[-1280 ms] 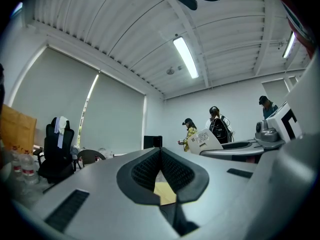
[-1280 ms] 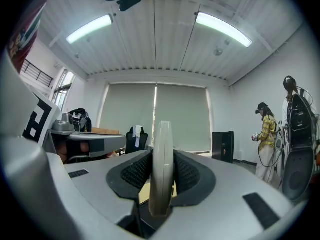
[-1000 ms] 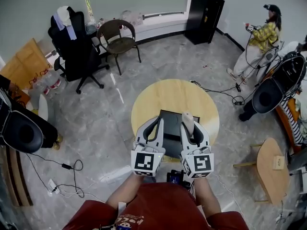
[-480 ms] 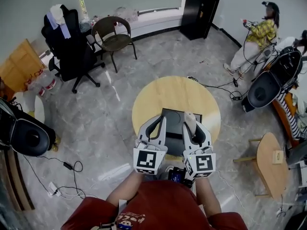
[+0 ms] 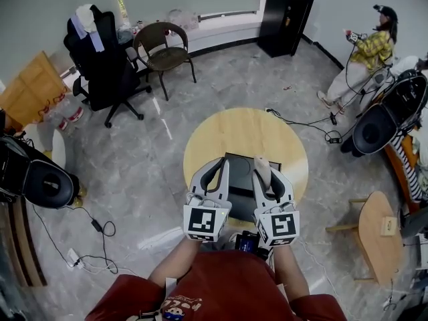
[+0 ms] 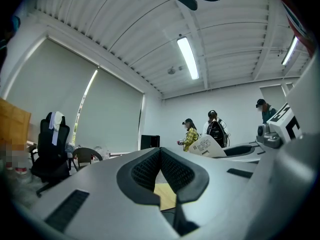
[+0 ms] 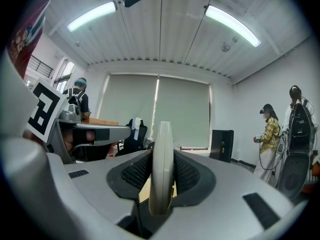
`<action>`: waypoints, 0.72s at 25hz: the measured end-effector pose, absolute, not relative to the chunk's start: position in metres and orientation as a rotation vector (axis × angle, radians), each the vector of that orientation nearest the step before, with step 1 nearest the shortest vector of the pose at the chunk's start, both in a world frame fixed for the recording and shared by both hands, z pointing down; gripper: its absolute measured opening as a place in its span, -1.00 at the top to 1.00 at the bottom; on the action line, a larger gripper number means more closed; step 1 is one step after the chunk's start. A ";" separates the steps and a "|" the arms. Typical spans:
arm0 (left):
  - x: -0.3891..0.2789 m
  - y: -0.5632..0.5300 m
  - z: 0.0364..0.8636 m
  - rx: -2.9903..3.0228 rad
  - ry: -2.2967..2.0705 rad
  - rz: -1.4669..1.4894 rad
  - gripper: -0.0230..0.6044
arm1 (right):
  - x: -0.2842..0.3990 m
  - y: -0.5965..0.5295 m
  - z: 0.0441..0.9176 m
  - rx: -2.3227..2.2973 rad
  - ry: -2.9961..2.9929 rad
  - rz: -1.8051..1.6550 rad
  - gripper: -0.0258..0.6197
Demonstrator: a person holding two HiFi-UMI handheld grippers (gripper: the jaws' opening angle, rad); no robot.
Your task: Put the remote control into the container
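Observation:
A white remote control (image 5: 261, 168) stands on edge between the pads of my right gripper (image 5: 266, 176), which is shut on it. In the right gripper view the remote (image 7: 162, 164) fills the gap between the ribbed pads (image 7: 186, 174). The black container (image 5: 239, 179) sits on the round wooden table (image 5: 244, 129), under and just beyond both grippers. My left gripper (image 5: 215, 166) hovers beside the right one over the container's left part. In the left gripper view my left gripper (image 6: 160, 156) has its pads meeting with nothing between them.
Around the table are a black office chair (image 5: 100, 59), a brown chair (image 5: 164, 52), a black cabinet (image 5: 284, 20) and a small wooden side table (image 5: 374, 236). A person in yellow (image 5: 364, 59) stands at the far right. Cables (image 5: 93, 233) lie on the floor.
Both grippers and the remote stay over the container as before. Only the head view sways slightly.

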State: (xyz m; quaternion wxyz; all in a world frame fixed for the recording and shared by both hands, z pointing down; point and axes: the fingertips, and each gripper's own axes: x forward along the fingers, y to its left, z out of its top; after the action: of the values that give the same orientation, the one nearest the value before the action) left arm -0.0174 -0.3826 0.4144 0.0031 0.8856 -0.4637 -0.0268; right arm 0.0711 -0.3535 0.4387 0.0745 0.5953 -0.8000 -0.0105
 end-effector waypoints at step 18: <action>-0.034 -0.386 0.417 2.731 -1.520 -0.070 0.88 | 0.044 -0.357 0.523 1.340 -2.283 0.044 0.51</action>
State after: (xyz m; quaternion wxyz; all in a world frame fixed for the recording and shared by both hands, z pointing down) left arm -0.0341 -0.3857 0.4168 0.0076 0.8736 -0.4860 -0.0224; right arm 0.0436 -0.3572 0.5228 0.2448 0.4907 -0.8361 0.0160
